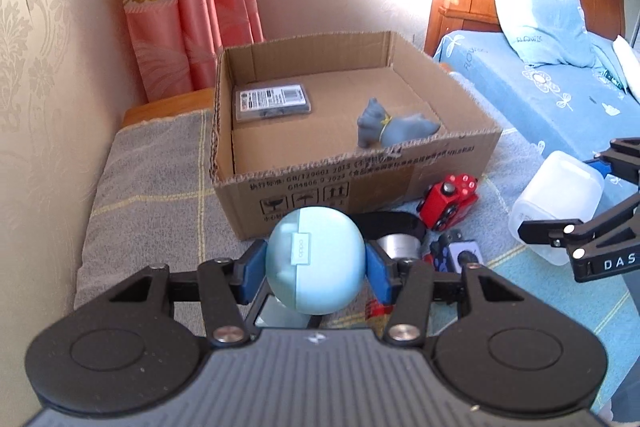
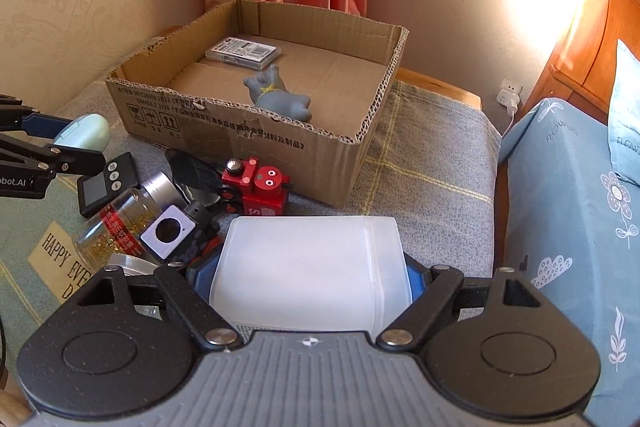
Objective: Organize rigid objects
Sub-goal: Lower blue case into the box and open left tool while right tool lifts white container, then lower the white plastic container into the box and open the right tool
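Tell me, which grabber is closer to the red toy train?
Right, probably. The right gripper holds its white container just before the red toy train; the left gripper sits farther left.

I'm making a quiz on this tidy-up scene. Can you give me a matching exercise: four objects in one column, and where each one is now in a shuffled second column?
Things:
1. earbud case
2. white tub
3. grey toy
4. red toy

Places:
A. lying in the cardboard box
B. held in the left gripper
C. on the blanket in front of the box
D. held in the right gripper

Pairs: 1-B, 2-D, 3-A, 4-C
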{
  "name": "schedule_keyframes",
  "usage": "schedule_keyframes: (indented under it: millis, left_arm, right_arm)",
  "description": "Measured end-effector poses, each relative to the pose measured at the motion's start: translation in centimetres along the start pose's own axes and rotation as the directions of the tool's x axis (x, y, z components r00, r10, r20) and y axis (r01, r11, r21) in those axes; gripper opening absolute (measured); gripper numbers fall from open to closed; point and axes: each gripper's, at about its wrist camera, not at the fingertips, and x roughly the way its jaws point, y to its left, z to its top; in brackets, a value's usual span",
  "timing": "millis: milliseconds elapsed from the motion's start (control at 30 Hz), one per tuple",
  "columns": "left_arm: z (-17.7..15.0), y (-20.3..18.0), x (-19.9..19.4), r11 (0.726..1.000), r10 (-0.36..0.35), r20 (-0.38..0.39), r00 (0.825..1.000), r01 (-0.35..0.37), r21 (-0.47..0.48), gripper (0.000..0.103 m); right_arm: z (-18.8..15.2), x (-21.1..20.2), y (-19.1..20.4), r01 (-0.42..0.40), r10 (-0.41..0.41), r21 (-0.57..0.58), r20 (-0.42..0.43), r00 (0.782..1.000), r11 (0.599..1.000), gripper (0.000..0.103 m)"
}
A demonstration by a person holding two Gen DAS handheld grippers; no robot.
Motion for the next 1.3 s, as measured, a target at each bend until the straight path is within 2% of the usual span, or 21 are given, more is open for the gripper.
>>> schedule_keyframes:
  millis: [200,333,467,667,900,967,1000,1033,1100,1300]
  left_arm:
    - [3.7,0.0,-0.6,0.999,0.01,0.078,0.997,-0.013,0.032,0.052]
    - [6.4,0.4,1.0,0.999,0.027,0.103,0.994,-0.031,0.034,0.052]
    - [7.8,0.8,4.2,0.999,0.018,0.047,0.999,-0.02,0.035,0.052]
    - [7.6,0.7,8.0,0.998,0.031,-0.021,0.999,-0.03,0.048,0.052]
    - [7.7,0.6,9.8,0.999,0.031,-0.044,0.999,-0.03,0.04,0.053]
    - [8.0,0.8,9.6,0.999,0.038,-0.021,0.999,-0.037,0.019,0.065]
    - [8.2,1.0,9.4,0.999,0.039,-0.017,0.999,-0.039,0.0,0.086]
    - [8.3,1.3,9.0,0.999,0.041,-0.003,0.999,-0.041,-0.023,0.101]
    - [8.2,1.7,7.8,0.997,0.052,0.037,0.998,-0.051,-0.051,0.101]
    - [7.0,2.2,4.0,0.992,0.117,0.061,0.991,-0.114,-0.047,0.101]
  right_arm:
    - [1.5,-1.4,-0.4,0.002,-0.001,-0.021,0.053,0.999,1.0,0.087]
    - [2.5,-1.9,-0.8,0.0,0.002,-0.015,0.082,0.997,1.0,0.087]
    - [3.2,-1.9,-0.9,-0.003,0.004,-0.008,0.093,0.996,1.0,0.087]
    - [3.3,-2.0,-1.0,0.004,-0.004,-0.003,0.094,0.996,1.0,0.087]
    - [3.5,-2.4,-1.2,0.015,-0.016,0.009,0.103,0.995,1.0,0.087]
    - [3.6,-2.4,-1.1,0.016,-0.017,0.01,0.105,0.994,1.0,0.087]
    - [3.7,-2.4,-1.1,0.016,-0.017,0.01,0.106,0.994,1.0,0.087]
    - [3.7,-2.4,-1.0,0.016,-0.017,0.011,0.106,0.994,1.0,0.087]
    - [3.9,-2.4,-1.0,0.014,-0.015,0.011,0.108,0.994,1.0,0.087]
    - [5.2,-1.7,-1.1,-0.011,0.008,0.031,0.107,0.994,0.999,0.087]
